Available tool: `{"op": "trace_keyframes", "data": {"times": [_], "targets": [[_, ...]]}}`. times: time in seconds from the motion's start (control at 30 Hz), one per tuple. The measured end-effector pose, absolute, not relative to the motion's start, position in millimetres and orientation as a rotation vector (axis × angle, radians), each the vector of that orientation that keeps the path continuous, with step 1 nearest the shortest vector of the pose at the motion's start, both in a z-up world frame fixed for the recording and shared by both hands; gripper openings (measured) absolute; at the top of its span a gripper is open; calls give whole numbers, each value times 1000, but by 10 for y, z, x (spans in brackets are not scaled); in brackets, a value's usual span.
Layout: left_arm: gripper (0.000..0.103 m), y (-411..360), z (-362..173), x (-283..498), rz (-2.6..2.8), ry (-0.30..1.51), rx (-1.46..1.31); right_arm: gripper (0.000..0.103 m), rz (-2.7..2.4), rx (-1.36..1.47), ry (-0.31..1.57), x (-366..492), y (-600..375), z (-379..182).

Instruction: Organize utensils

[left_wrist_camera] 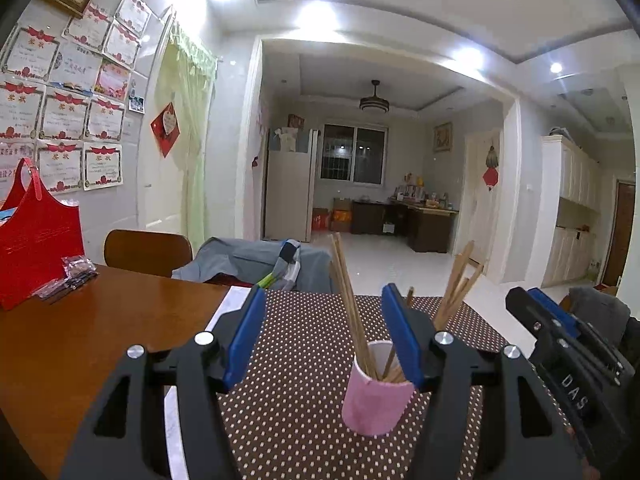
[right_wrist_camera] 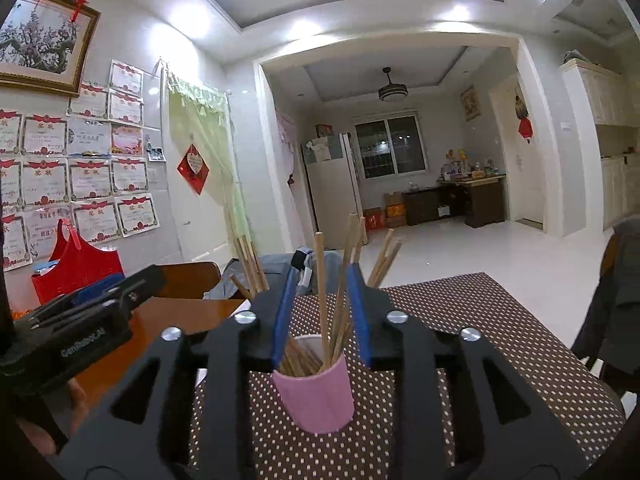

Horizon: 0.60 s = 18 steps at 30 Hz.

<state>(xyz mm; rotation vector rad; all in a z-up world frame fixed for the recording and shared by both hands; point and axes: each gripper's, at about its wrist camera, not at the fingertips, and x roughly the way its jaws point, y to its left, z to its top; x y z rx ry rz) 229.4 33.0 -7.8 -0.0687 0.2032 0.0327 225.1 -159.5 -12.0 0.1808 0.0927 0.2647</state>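
A pink cup (left_wrist_camera: 376, 398) stands on a brown dotted placemat (left_wrist_camera: 304, 360) and holds several wooden chopsticks (left_wrist_camera: 352, 308) that fan out upward. My left gripper (left_wrist_camera: 324, 300) is open and empty, its blue pads wide apart, with the cup low between them nearer the right pad. My right gripper (right_wrist_camera: 323, 278) is open; the cup (right_wrist_camera: 316, 394) sits just below its pads and chopsticks (right_wrist_camera: 321, 292) stand up between them, not clamped. Each gripper shows at the edge of the other's view.
A red bag (left_wrist_camera: 36, 240) and small packets (left_wrist_camera: 72, 276) lie on the wooden table (left_wrist_camera: 100, 328) at the left. A wooden chair (left_wrist_camera: 148, 252) and a chair draped with grey clothes (left_wrist_camera: 256, 260) stand behind the table. A dark jacket (right_wrist_camera: 616, 300) hangs at the right.
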Motion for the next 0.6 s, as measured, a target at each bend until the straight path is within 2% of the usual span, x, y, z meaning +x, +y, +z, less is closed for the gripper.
{"op": "trace_keyframes", "data": {"times": [0.07, 0.17, 0.33, 0.37, 0.6], "targets": [[60, 337, -53, 2177, 35, 204, -69, 49, 265, 192, 92, 2136, -1629, -98], [61, 340, -1, 1968, 34, 201, -65, 49, 252, 179, 94, 1961, -1647, -55], [67, 313, 74, 1611, 33, 179, -56, 60, 241, 157, 91, 1601, -1662, 45], [69, 301, 86, 1552, 34, 174, -50, 65, 235, 150, 93, 1533, -1665, 65], [72, 195, 193, 1000, 74, 105, -9, 75, 207, 100, 90, 1083, -1658, 156]]}}
